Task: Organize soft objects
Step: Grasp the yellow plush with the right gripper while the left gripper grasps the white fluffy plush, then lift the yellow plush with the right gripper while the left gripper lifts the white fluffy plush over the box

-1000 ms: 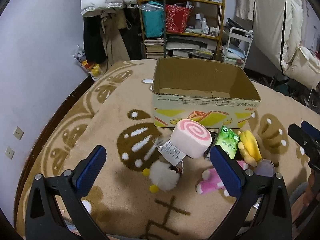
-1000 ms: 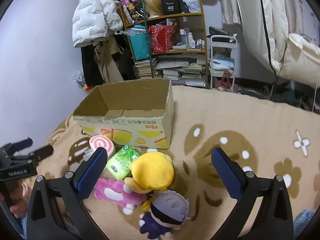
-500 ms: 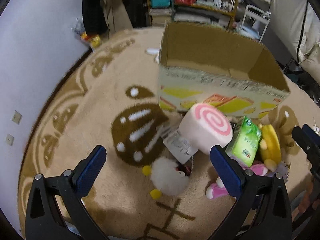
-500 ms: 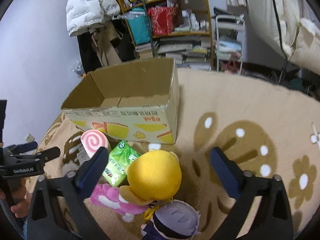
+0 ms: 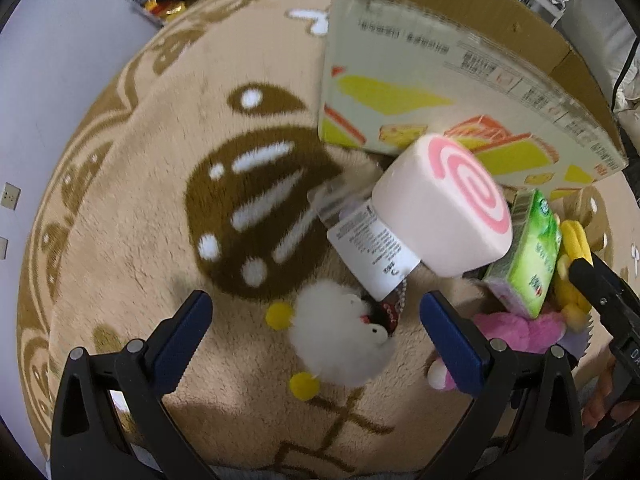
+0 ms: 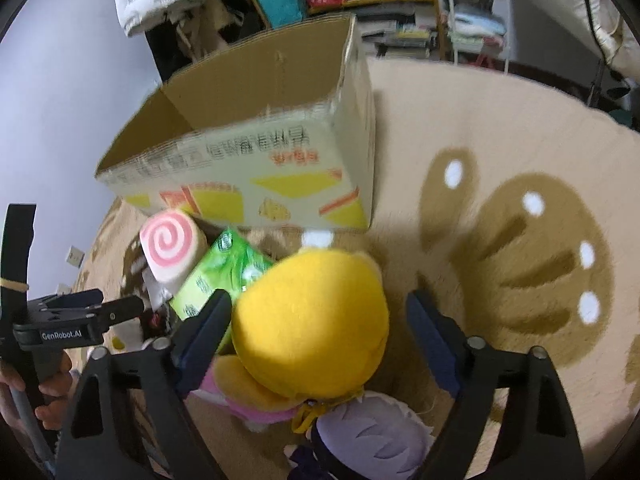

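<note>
Left gripper (image 5: 314,332): jaws spread wide, black frame with ribbed blue pads, low over the rug with the white pom between them, nothing pinched.
Right gripper (image 6: 320,322): jaws spread, straddling the yellow plush without visibly pressing it.
Box (image 6: 256,152): open corrugated cardboard, plain brown inside, printed yellow and red cake wedges on its pale front; stands on the rug behind the toys.
Roll plush (image 5: 444,210): squat foam-like cylinder, pale pink with a darker pink spiral on its flat face, lying tilted just in front of the box; a white paper tag (image 5: 374,250) hangs from it.
White pom (image 5: 340,338): fluffy long-pile ball with two small yellow bobbles, just below the tag.
Tissue pack (image 5: 528,258): glossy green plastic brick, leaning between the roll plush and the yellow plush.
Yellow plush (image 6: 312,322): smooth, felt-like rounded dome, touching the tissue pack.
Pink plush (image 5: 516,332): fuzzy, lying under the pack and the yellow plush.
Purple plush (image 6: 372,436): pale lilac rounded head with stitched strands, nearest the right camera.
Rug (image 5: 160,184): thick tan pile with brown and white blobs.
</note>
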Action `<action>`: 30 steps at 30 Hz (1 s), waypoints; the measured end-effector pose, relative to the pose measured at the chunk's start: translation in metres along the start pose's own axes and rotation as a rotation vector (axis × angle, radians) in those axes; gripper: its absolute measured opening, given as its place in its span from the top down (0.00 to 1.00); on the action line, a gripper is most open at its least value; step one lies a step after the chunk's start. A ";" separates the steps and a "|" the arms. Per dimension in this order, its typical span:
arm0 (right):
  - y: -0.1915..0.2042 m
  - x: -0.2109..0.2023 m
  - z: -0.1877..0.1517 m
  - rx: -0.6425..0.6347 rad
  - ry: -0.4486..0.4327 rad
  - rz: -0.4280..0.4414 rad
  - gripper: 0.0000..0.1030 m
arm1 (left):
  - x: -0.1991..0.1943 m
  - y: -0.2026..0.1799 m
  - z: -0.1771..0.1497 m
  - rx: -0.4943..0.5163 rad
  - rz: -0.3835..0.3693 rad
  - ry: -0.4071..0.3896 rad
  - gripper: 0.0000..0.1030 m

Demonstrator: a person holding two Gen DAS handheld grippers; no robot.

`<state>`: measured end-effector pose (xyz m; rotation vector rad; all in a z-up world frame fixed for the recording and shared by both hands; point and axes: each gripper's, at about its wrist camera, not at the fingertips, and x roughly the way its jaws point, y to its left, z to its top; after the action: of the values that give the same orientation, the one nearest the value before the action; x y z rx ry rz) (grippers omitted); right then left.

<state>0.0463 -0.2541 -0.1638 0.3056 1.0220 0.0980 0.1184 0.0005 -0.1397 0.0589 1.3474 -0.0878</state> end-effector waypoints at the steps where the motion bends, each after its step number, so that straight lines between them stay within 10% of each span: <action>1: -0.001 0.002 0.000 0.001 0.011 0.008 0.18 | 0.002 0.000 -0.001 0.002 0.003 0.011 0.01; 10: 0.006 0.003 -0.004 -0.018 0.015 0.035 0.34 | 0.024 -0.005 0.000 0.015 -0.027 0.118 0.15; 18: 0.008 -0.003 -0.005 -0.042 -0.008 0.039 0.45 | 0.027 -0.005 0.001 0.002 -0.050 0.110 0.62; 30: 0.006 -0.034 -0.004 -0.034 -0.120 0.070 0.61 | -0.022 0.004 -0.008 -0.053 -0.062 -0.076 0.67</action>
<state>0.0255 -0.2555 -0.1355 0.3128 0.8904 0.1584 0.1062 0.0054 -0.1205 -0.0304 1.2746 -0.1061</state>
